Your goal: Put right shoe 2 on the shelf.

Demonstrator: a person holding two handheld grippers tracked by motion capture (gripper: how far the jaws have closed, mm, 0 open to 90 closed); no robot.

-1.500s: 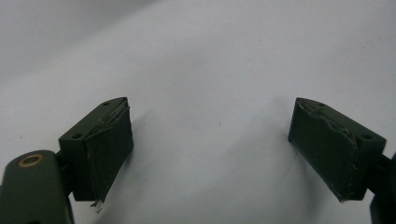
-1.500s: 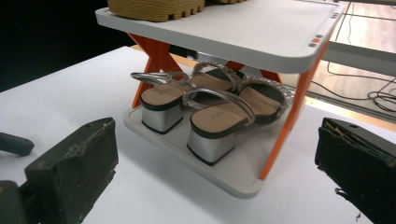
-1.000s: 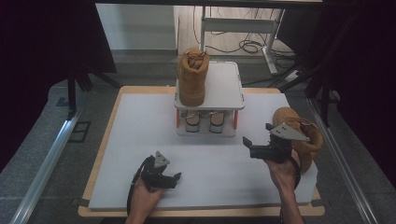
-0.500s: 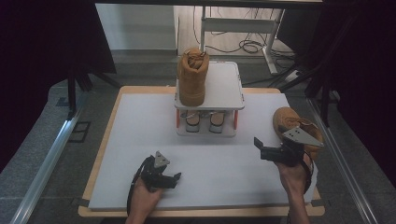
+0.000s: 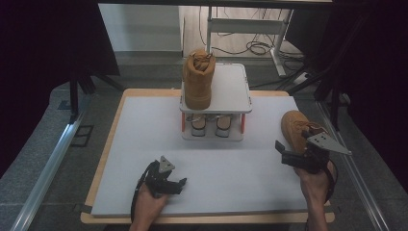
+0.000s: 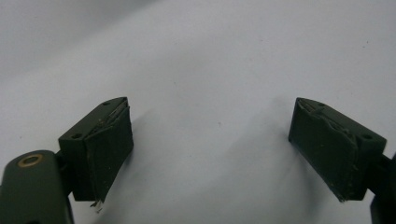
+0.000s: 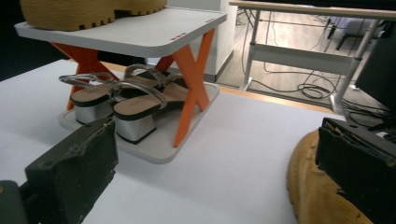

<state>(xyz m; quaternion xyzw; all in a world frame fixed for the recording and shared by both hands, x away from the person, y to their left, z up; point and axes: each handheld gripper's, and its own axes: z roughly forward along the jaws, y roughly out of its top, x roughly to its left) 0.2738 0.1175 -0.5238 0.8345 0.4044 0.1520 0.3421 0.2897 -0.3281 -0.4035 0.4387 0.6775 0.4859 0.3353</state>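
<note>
A tan boot stands on the white top shelf of a small shoe rack. Its ridged sole shows in the right gripper view. A pair of silver-heeled sandals sits on the lower shelf. A second tan boot lies on the table at the right, and its toe is just beside my right jaw. My right gripper is open with nothing between the jaws. My left gripper rests open over the bare white table top.
The rack has orange X-shaped legs and stands at the table's far middle. The white table has a wooden rim. Behind it stands a desk frame with cables on the floor.
My right gripper has moved to the right and back toward the person, and now sits beside the boot on the table. The left gripper has stayed still.
</note>
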